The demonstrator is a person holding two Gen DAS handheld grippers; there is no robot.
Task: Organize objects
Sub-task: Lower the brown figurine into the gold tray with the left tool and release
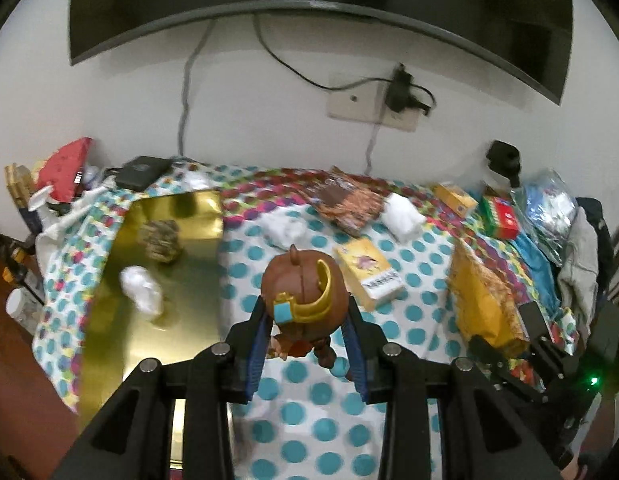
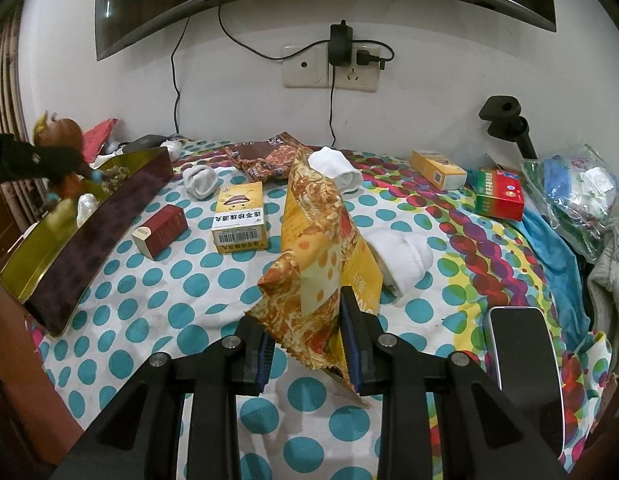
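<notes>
A white cloth with teal polka dots is showing a multicoloured beaded swirl toward two o'clock. A brown round-headed figurine is wearing gold trim. An orange-and-yellow mottled snack bag is glinting beside a gold-lined, maroon-walled tray.

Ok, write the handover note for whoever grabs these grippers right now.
Left gripper: shut on the brown figurine, held above the spotted cloth beside the gold tray.
Right gripper: shut on the orange snack bag, lifted upright.
In the tray: a white sock roll and a mottled bundle.
Left on the cloth: yellow medicine box, dark red box, other sock rolls, more boxes far right.
</notes>
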